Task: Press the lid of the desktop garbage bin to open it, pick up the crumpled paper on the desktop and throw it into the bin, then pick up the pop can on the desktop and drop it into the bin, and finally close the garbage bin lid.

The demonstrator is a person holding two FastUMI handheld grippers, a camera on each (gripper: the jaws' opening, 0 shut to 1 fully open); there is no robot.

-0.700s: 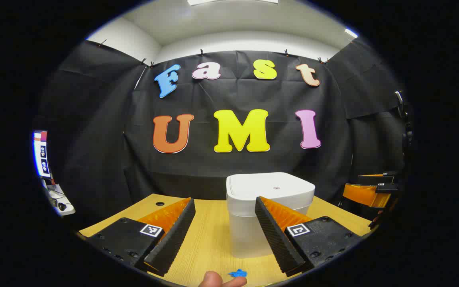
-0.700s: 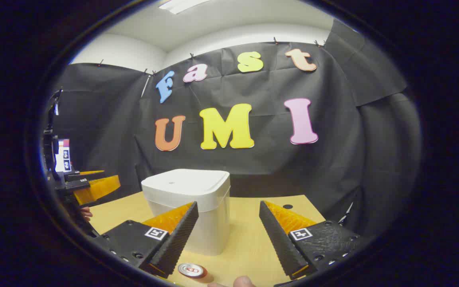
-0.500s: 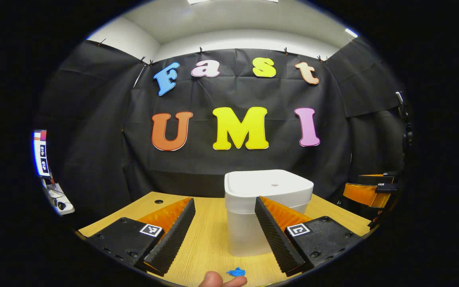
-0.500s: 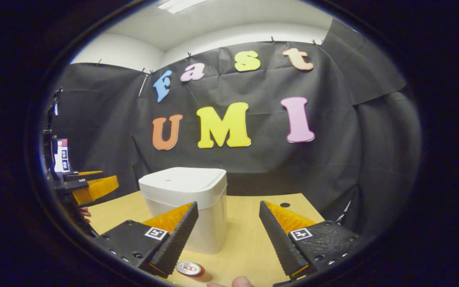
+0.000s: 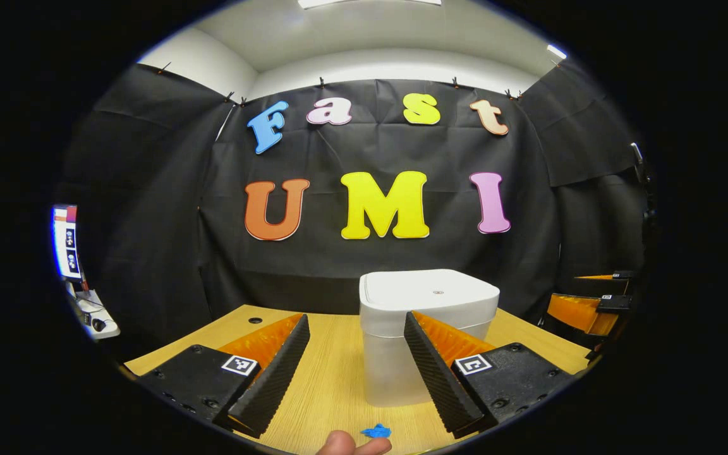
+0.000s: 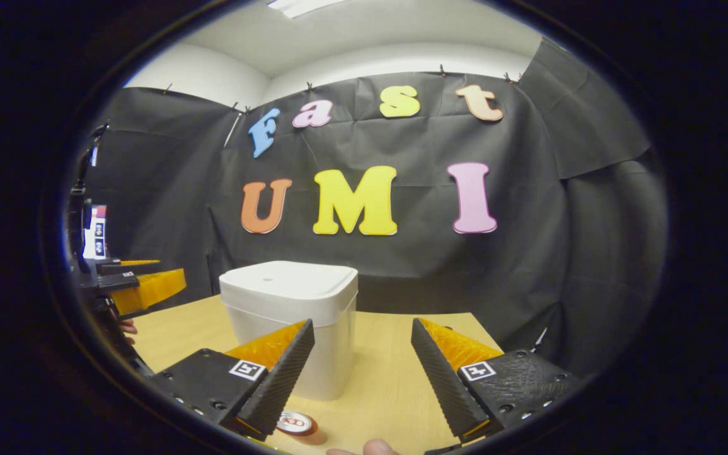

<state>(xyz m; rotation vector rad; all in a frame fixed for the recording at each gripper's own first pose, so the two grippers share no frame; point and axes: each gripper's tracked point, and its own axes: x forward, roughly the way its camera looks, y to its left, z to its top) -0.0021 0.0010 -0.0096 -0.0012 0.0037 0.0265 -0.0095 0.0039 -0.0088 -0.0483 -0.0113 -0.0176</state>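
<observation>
Standing mid-frame on the desk [image 5: 332,379], the white bin [image 5: 428,335] has its lid down; both grippers' jaws gape empty, pop can [image 6: 294,423] at bottom edge.

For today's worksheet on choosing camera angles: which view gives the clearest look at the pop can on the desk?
The right gripper view: the pop can stands upright on the wooden desk, its top showing, near the right gripper. The left gripper view offers the closed bin and a small blue scrap, no clear can.
</observation>
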